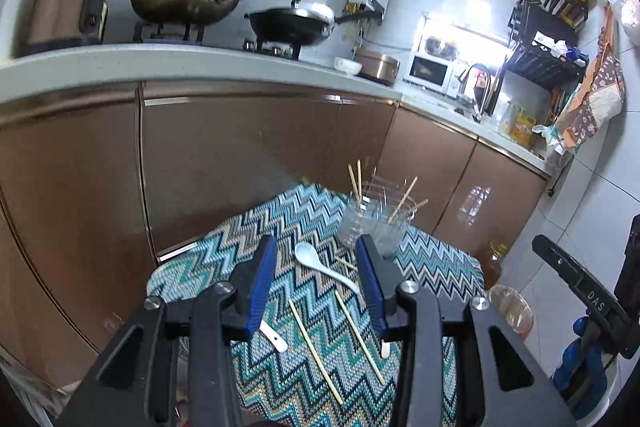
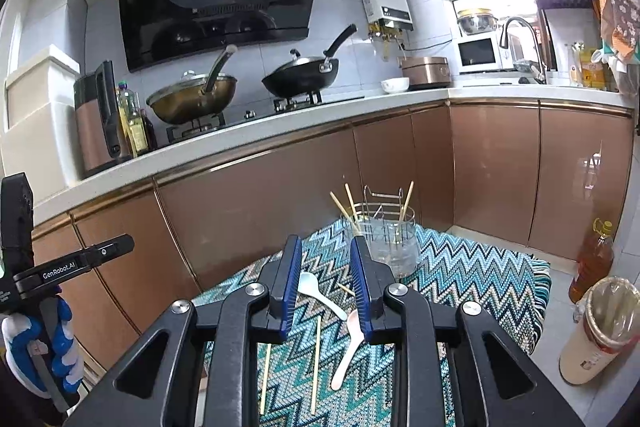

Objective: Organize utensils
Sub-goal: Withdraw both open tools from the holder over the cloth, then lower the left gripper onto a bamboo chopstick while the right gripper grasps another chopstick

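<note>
Second spoon (image 1: 276, 337) half hidden behind left gripper's finger (image 1: 260, 287). Spoon handle tip (image 1: 385, 349) just peeking from under other finger. Chopsticks (image 2: 265, 379) cut off by gripper body, lower ends unseen. Holder (image 1: 374, 223) contents blurred, count unclear.

Spoons (image 2: 320, 291), loose chopsticks (image 2: 316, 367) lie before clear holder (image 2: 394, 247).

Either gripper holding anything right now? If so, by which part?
Nothing held. Left gripper and right gripper are both empty above the spoons and chopsticks on the cloth.
</note>
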{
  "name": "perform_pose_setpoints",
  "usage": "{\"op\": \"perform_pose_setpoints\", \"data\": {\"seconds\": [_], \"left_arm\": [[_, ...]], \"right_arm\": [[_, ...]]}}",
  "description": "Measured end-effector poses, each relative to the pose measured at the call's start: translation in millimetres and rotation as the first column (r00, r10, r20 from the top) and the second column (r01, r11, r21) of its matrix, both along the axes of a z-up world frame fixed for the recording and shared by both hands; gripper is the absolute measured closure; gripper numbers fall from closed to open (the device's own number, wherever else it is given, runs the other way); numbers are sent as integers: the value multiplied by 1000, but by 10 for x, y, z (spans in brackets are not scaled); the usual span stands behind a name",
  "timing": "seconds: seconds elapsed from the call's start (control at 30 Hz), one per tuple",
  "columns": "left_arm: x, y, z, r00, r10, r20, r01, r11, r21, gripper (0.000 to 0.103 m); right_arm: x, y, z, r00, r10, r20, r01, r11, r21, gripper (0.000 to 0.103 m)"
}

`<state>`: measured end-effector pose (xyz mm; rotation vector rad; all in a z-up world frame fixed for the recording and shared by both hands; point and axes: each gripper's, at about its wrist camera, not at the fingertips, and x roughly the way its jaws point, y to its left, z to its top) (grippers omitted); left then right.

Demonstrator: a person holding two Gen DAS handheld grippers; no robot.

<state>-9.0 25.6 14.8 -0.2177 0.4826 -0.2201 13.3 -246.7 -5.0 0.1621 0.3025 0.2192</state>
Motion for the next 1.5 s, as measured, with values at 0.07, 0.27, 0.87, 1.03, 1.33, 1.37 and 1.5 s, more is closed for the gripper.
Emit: {"op": "perform_pose_setpoints", "data": {"seconds": [0.07, 0.27, 0.87, 1.03, 1.33, 1.37, 1.5], "left_arm": [[71, 17, -83, 1000, -12, -24, 12, 1000, -5, 64], [337, 44, -366, 992, -47, -114, 45, 999, -26, 64], [1044, 305, -1074, 922, -96, -374, 91, 995, -33, 64], [1252, 191, -1218, 879, -165, -448, 147, 986, -74, 64], [1634, -49, -1572, 793, -214, -571, 182, 977, -113, 64], [1676, -72, -1626, 780, -218, -587, 180, 976, -123, 65], [1842, -193, -1836, 733, -226, -641, 163, 974, -158, 66]], "right_arm": [[58, 13, -50, 1000, 2, -20, -3, 1000, -9, 78], [261, 44, -205, 997, 14, -81, -16, 999, -30, 78], [1144, 361, -898, 934, 91, -346, -126, 989, -82, 78], [1419, 503, -1099, 878, 154, -452, -203, 977, -62, 78], [1804, 638, -1377, 786, 219, -578, -278, 961, -14, 78], [1842, 652, -1402, 777, 222, -589, -283, 959, -13, 78], [2007, 751, -1507, 738, 240, -631, -315, 949, -8, 78]]}}
